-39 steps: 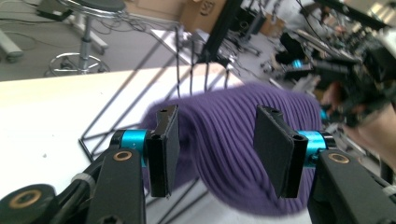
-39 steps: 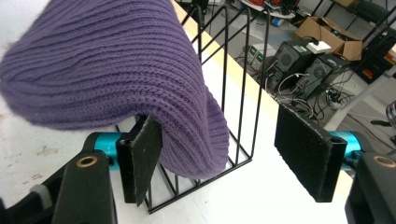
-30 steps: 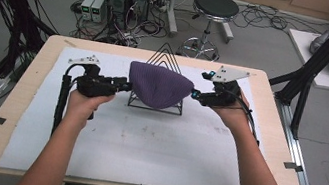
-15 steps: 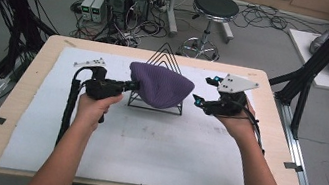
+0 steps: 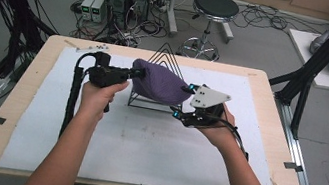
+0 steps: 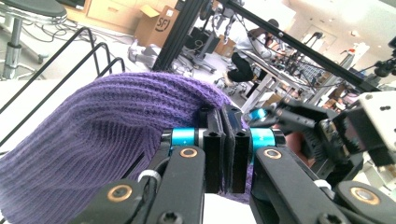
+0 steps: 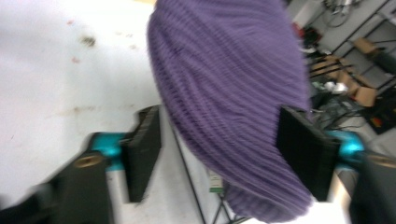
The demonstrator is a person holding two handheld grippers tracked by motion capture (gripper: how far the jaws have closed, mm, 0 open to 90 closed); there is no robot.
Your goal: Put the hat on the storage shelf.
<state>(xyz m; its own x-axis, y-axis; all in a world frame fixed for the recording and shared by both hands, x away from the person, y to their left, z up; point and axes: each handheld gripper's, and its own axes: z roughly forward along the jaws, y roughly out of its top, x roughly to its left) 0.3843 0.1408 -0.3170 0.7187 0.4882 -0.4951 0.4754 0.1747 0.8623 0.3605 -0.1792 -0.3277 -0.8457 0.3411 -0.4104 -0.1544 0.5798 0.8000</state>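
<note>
Jaws of our left gripper (image 6: 223, 149) clench the purple knit hat's (image 5: 161, 83) edge while our right gripper (image 7: 229, 154) gapes around it, so tugging could tip the wire stand (image 5: 143, 103).

Purple knit hat (image 5: 159, 82) draped over a black wire rack (image 5: 150, 103)

The ribbed hat sags across the rack's triangular frames near the white mat's far edge, one edge pinched by the left gripper (image 6: 227, 140), the other between the right gripper's (image 7: 224, 154) parted jaws.

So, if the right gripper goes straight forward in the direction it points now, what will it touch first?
Most likely the purple knit hat: it hangs right between the open jaws of the right gripper, though how near is unclear.
</note>
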